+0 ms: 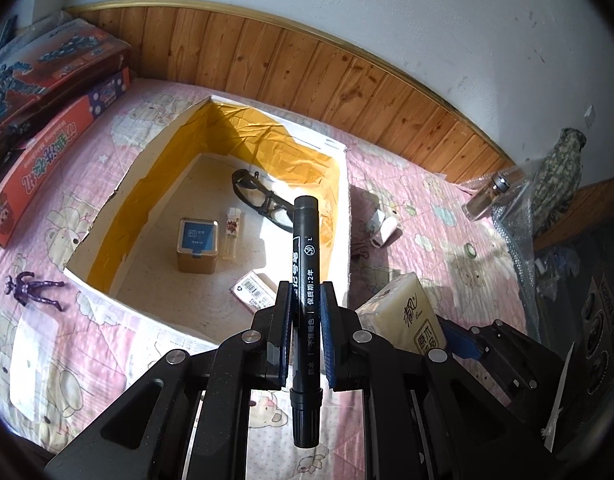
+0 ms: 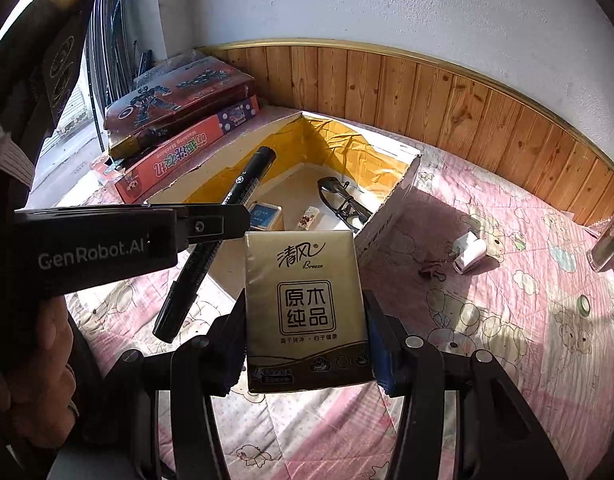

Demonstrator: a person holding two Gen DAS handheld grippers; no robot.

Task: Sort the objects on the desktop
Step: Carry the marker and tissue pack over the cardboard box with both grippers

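My left gripper [image 1: 305, 292] is shut on a black marker pen [image 1: 305, 264] and holds it above the near edge of an open cardboard box [image 1: 107, 216] with a yellow lining. The pen also shows in the right wrist view [image 2: 227, 216]. The box holds black glasses [image 1: 263, 200], a small gold tin [image 1: 197, 246], a lighter [image 1: 231, 236] and a barcoded packet [image 1: 253, 290]. My right gripper [image 2: 305, 300] is shut on a gold tissue pack [image 2: 305, 304], held to the right of the left gripper [image 2: 211, 224], near the box's right corner.
Toy boxes [image 1: 47, 92] are stacked at the left by the wall. A purple figure [image 1: 33, 286] lies left of the box. A white charger [image 2: 469, 256], a dark clip [image 2: 431, 270], a tape roll [image 2: 583, 304] and a glass bottle [image 2: 609, 240] lie on the pink quilt at the right.
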